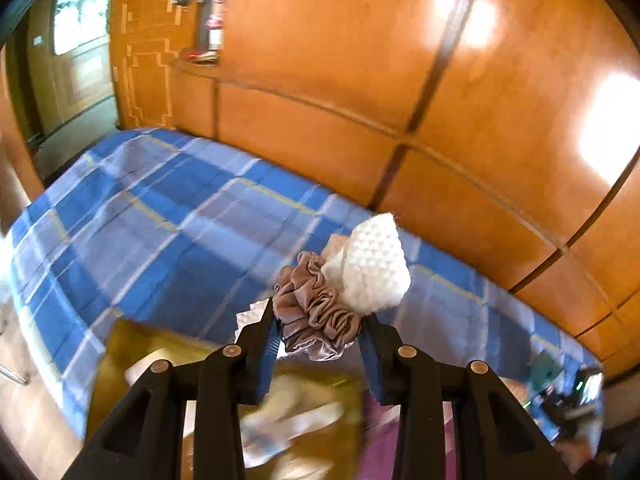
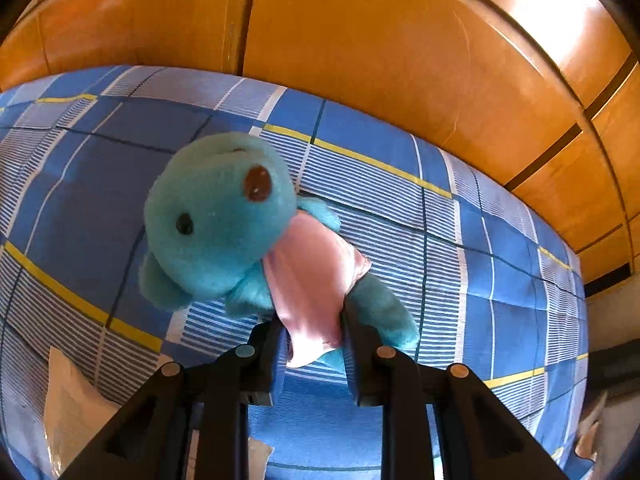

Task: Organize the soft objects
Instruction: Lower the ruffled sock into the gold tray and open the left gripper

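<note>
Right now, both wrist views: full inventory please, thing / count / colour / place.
scrunchie: 1, taupe satin, clamped in the left gripper.
knit cloth: 1, white, bunched with the scrunchie above the fingers.
teddy bear: 1, teal with pink shirt, held by its body in the right gripper.
bedsheet: 1, blue plaid with yellow and white lines, beneath both grippers.
wardrobe: 1, orange wood, behind the bed.
box: 1, yellowish, blurred, below the left gripper; contents unclear.
left gripper: 1, black, blue pads.
right gripper: 1, black.
</note>
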Demonstrator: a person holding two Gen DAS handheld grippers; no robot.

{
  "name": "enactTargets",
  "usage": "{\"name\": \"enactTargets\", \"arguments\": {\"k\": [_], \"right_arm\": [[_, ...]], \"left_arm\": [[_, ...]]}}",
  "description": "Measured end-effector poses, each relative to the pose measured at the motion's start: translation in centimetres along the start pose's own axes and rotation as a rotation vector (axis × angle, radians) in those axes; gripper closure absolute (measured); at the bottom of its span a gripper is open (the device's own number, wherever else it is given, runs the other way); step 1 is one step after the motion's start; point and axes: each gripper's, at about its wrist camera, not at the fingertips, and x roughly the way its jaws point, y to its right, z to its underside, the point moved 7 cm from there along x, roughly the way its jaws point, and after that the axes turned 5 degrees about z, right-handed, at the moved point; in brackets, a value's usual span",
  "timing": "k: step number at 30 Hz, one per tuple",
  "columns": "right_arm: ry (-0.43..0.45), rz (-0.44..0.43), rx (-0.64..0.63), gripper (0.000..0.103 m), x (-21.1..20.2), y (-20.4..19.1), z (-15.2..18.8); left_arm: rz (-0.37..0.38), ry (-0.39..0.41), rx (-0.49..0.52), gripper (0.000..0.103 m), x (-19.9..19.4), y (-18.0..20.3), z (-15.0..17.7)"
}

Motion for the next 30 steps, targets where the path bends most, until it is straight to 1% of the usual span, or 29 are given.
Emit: {"name": "enactTargets", "arguments": {"k": [3, 6, 9, 10, 12, 14, 15, 17, 18, 20, 21, 22, 25, 28, 30], "right_arm": [[-0.011, 0.027, -0.015, 0.082, 0.0, -0.5, -0.4], [-0.005, 0.062, -0.038, 0.082, 0.4, -1.0, -0.7], [-0.009, 0.088, -0.037, 0.082, 0.2, -1.5, -0.7], [-0.013, 0.096, -0.037, 0.082, 0.2, -1.6, -0.7], [-0.018, 0.112, -0.035, 0.083, 0.3, -2.4, -0.9], [-0.018, 0.132, -0.039, 0.083, 0.2, -3.0, -1.0], [-0.019, 0.14, -0.044, 0.084, 0.2, -3.2, -1.0], [-0.024, 0.156, -0.057, 0.084, 0.1, -3.6, -1.1], [-0.028, 0.161, -0.059, 0.084, 0.0, -3.7, -1.0], [-0.038, 0.171, -0.061, 0.084, -0.1, -3.9, -1.1], [-0.04, 0.177, -0.066, 0.084, -0.2, -3.8, -1.1], [-0.04, 0.183, -0.071, 0.084, -0.4, -3.9, -1.1], [-0.035, 0.182, -0.073, 0.084, -0.6, -4.1, -1.3], [-0.028, 0.169, -0.066, 0.084, -0.8, -4.0, -1.2], [-0.026, 0.16, -0.054, 0.086, -0.7, -3.7, -1.2]], "left_arm": [[0.012, -0.001, -0.04, 0.066, -2.0, -3.8, 2.8], [0.0, -0.032, -0.043, 0.066, -2.6, -7.0, 6.0], [-0.016, -0.074, -0.043, 0.065, -2.0, -9.5, 8.8], [-0.02, -0.083, -0.049, 0.065, -1.4, -10.0, 9.3], [-0.008, -0.116, -0.067, 0.065, -0.4, -11.0, 10.3], [0.022, -0.125, -0.089, 0.065, 0.1, -11.0, 10.8], [0.048, -0.132, -0.082, 0.064, 0.6, -10.5, 10.8], [0.056, -0.131, -0.062, 0.058, 1.2, -9.8, 10.7], [0.045, -0.134, -0.055, 0.054, 1.7, -9.5, 10.6], [0.035, -0.135, -0.043, 0.035, 2.4, -9.1, 10.4], [0.017, -0.129, -0.038, 0.032, 2.6, -9.1, 10.3], [-0.022, -0.118, -0.026, 0.03, 2.7, -9.2, 10.2], [-0.046, -0.09, 0.008, 0.022, 2.2, -9.1, 10.4], [-0.073, -0.058, 0.034, 0.023, 1.2, -9.2, 11.2], [-0.113, -0.036, 0.072, 0.024, 0.6, -9.0, 11.9]]}}
